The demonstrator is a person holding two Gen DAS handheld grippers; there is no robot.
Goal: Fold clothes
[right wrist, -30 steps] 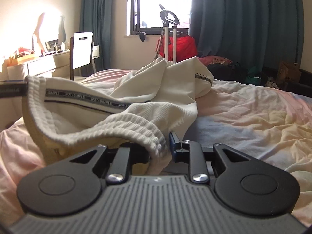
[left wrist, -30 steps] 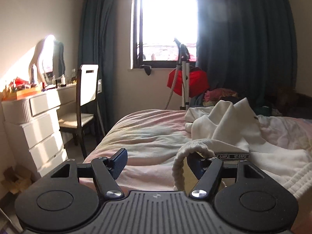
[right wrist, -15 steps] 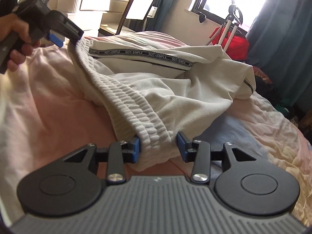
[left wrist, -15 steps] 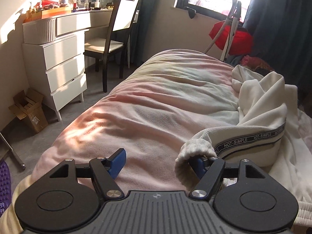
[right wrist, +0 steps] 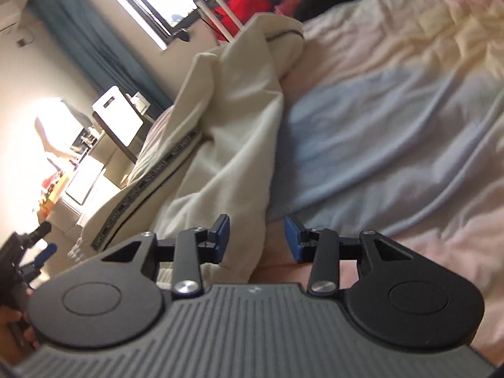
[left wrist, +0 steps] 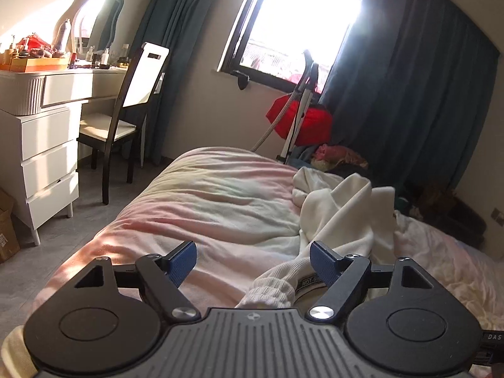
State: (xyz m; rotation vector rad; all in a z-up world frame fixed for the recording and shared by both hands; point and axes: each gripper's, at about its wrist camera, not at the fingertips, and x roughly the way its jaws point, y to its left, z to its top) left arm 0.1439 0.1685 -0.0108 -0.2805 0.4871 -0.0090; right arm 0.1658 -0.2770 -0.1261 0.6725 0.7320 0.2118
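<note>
A cream-white garment (left wrist: 343, 208) with a ribbed waistband (left wrist: 271, 289) and a black lettered stripe lies crumpled on the pink bed cover (left wrist: 204, 208). My left gripper (left wrist: 253, 261) is opening. The waistband lies between its fingers, close to the right pad (left wrist: 324, 263), and neither pad presses on it. In the tilted right wrist view the garment (right wrist: 233, 110) runs from the far bed edge down to my right gripper (right wrist: 256, 239). That gripper stands open with a fold of cloth against its left pad (right wrist: 222, 236). The left gripper (right wrist: 31, 252) and a hand show at that view's left edge.
A white dresser (left wrist: 41, 145) and a chair (left wrist: 138, 75) stand left of the bed. A cardboard box (left wrist: 6, 230) sits on the floor. A red bag with a steamer pole (left wrist: 302, 119) and a clothes pile (left wrist: 337, 154) are under the window by dark curtains.
My right gripper has let go of the ribbed hem, opened wider and rolled, so its view tilts. My left jaws have spread further and the waistband no longer loops around the right finger.
</note>
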